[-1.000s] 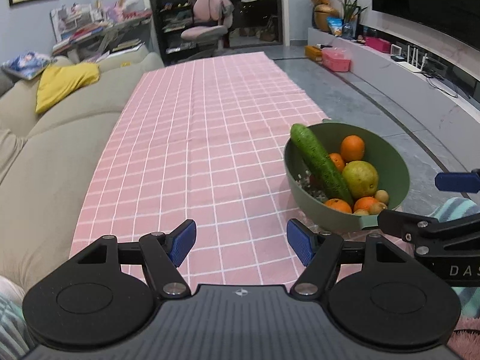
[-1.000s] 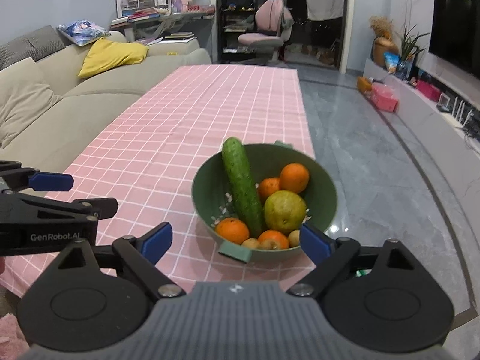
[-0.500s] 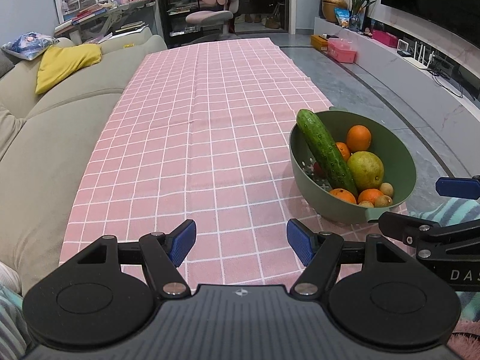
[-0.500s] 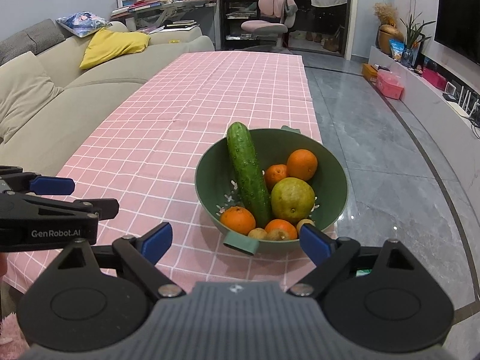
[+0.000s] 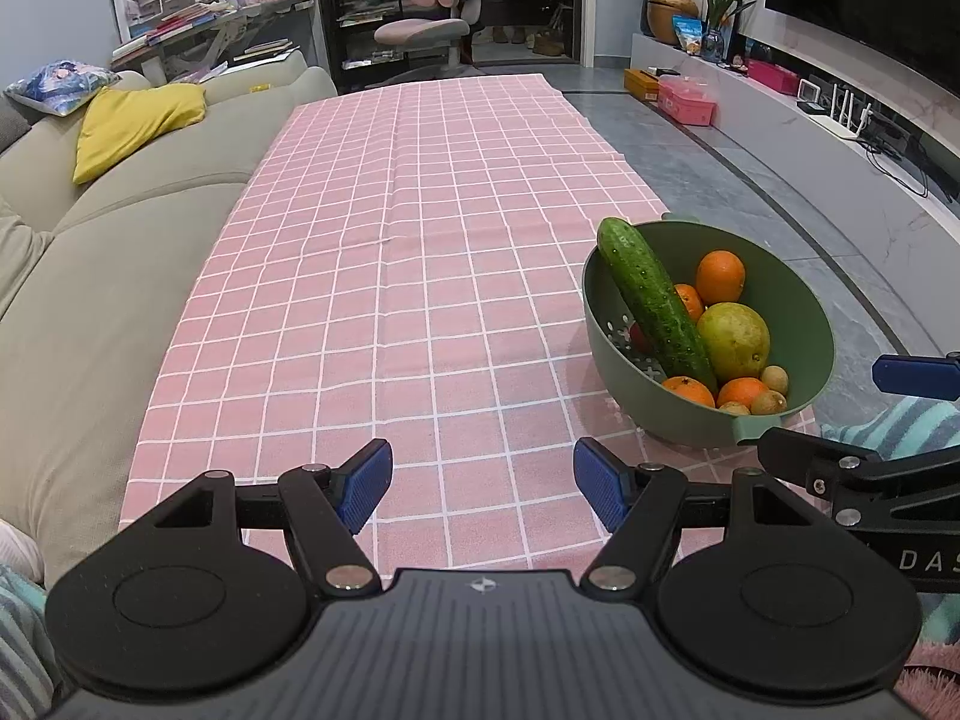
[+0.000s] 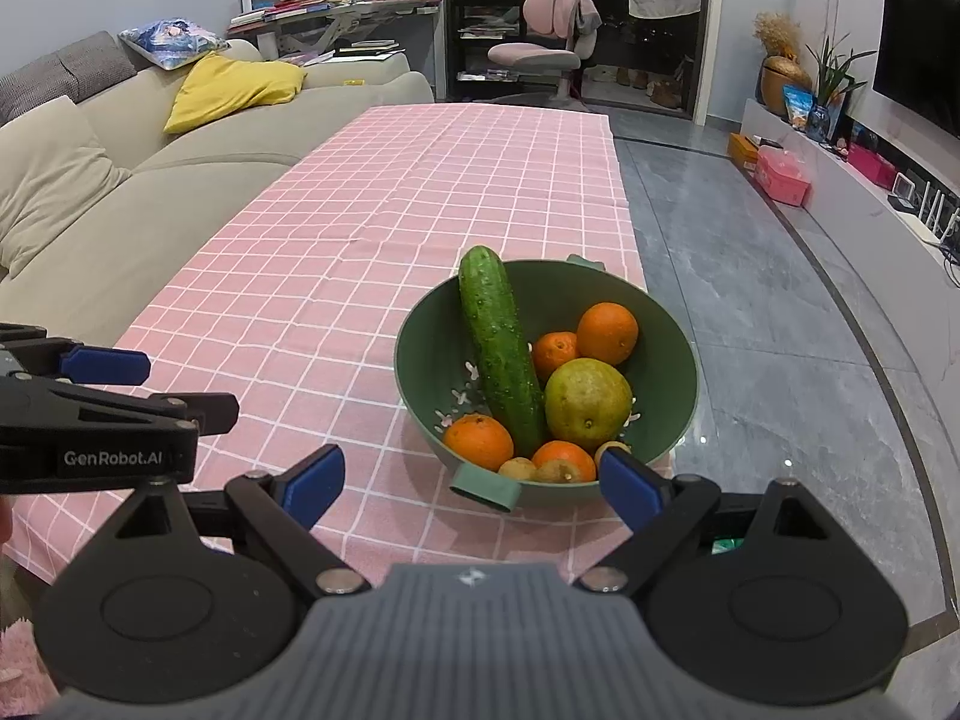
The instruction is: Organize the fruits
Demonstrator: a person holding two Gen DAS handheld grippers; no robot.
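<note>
A green bowl (image 5: 804, 312) (image 6: 666, 324) stands near the right front edge of the pink checked tablecloth (image 5: 420, 276) (image 6: 360, 252). In it lie a cucumber (image 5: 654, 306) (image 6: 501, 354), several oranges (image 5: 720, 269) (image 6: 607, 333), a yellow-green pear-like fruit (image 5: 735, 341) (image 6: 588, 401) and small brown fruits (image 6: 555, 471). My left gripper (image 5: 483, 483) is open and empty over the cloth's front edge, left of the bowl. My right gripper (image 6: 471, 480) is open and empty just in front of the bowl.
A beige sofa (image 5: 90, 252) with a yellow cushion (image 5: 129, 126) runs along the table's left side. Grey floor (image 6: 780, 360) lies right of the table. A TV bench (image 5: 840, 138) stands far right. A pink chair (image 6: 540, 54) is beyond the table.
Both grippers have drawn back and risen slightly, so the bowl sits a little farther off. Both stay open. Nothing in the bowl has moved.
</note>
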